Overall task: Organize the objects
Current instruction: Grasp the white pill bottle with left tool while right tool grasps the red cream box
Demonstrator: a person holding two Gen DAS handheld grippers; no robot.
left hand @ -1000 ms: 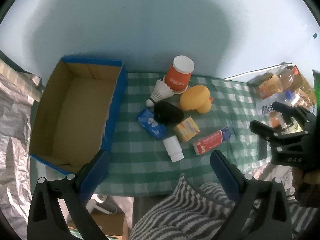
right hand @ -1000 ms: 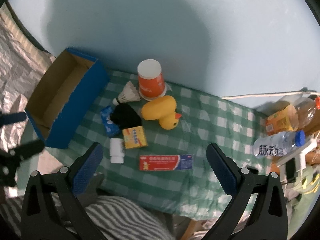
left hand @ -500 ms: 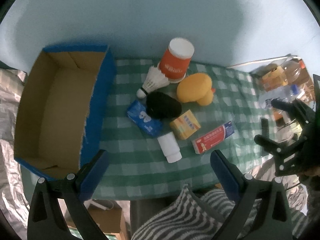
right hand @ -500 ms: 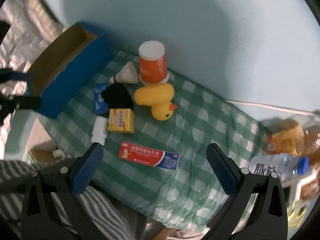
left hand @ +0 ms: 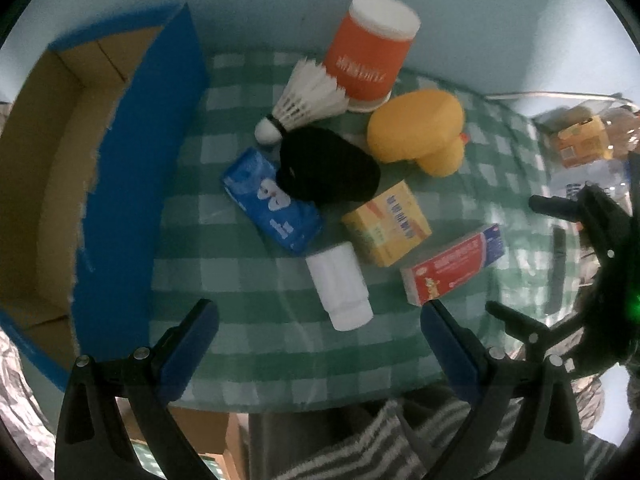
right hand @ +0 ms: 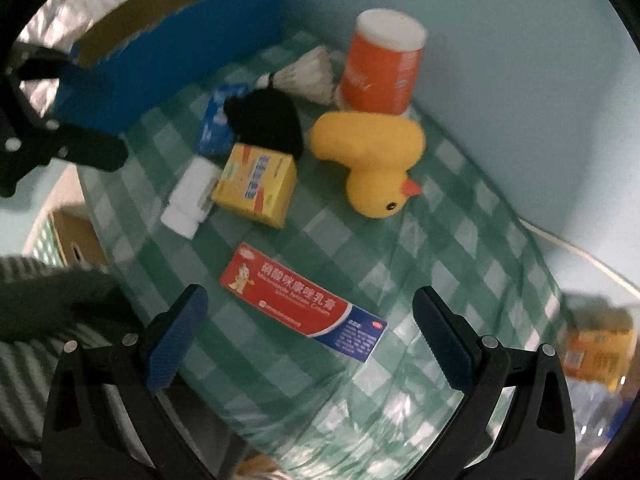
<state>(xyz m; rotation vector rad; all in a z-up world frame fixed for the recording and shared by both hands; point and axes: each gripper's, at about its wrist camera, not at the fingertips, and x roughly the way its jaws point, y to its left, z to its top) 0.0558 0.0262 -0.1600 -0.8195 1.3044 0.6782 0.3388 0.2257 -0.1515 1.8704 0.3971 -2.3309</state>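
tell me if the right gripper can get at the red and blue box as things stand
Probably yes. The red and blue box lies flat on the checked cloth just ahead of the open right gripper, apart from the yellow box, with nothing between.

Table point(left hand: 224, 276) under green check cloth point(right hand: 452, 240); ahead of left claw point(left hand: 320, 338): white bottle point(left hand: 340, 284), yellow box point(left hand: 386, 230), duck point(left hand: 416, 130), blue carton point(left hand: 132, 184) left.

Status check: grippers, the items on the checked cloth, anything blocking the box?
Left gripper open, empty. Right gripper open, above the red-and-blue carton. All items on the cloth; blue box holds nothing visible. Box opening unobstructed.
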